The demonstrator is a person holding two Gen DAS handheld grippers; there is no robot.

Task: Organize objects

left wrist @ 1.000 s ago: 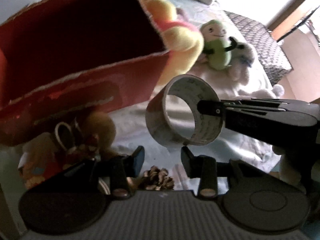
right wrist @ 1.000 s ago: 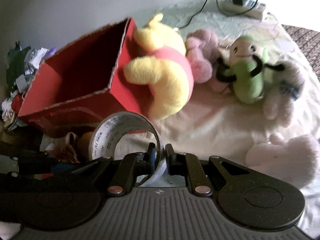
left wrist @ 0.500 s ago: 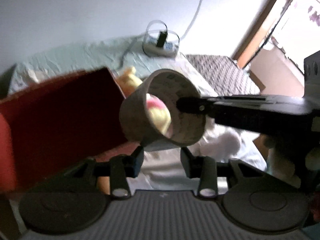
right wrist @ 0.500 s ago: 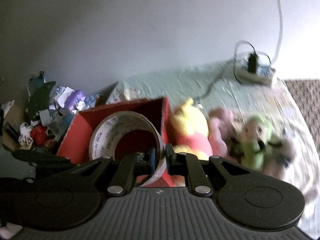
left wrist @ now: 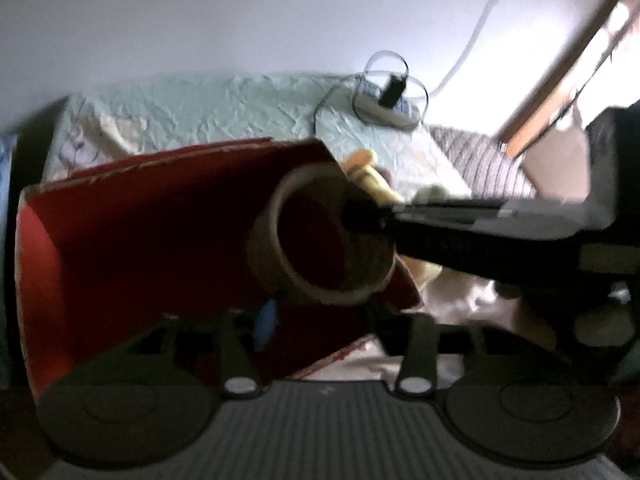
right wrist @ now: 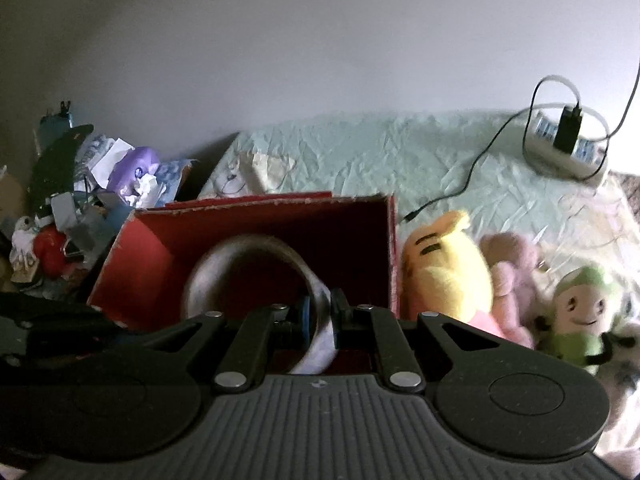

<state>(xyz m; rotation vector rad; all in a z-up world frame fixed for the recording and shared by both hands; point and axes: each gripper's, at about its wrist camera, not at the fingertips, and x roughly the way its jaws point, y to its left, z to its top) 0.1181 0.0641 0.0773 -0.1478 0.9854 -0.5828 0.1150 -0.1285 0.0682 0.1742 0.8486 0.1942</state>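
**Ana:** Right wrist view had the right gripper (right wrist: 319,312) with its jaws clenched on the wall of the tape roll (right wrist: 248,276), and the roll hung in front of the open red box (right wrist: 256,240). A second earlier it had been lower, in front of the box's near wall, beside the yellow plush (right wrist: 448,276).

**Ben:** So the roll had been lifted up to the opening?

**Ana:** Yes. From the left wrist view the tape roll (left wrist: 320,240) sat at the box's right corner, apparently at or just above the rim; blur made contact hard to judge.

**Ben:** And the left gripper (left wrist: 324,316)?

**Ana:** Its jaws stood released, holding nothing, as before.

**Ben:** Meaning?

**Ana:** I judged the roll ready to be let go into the red box (left wrist: 160,232). The plush toys still lay on the bed (right wrist: 400,152), unsorted.
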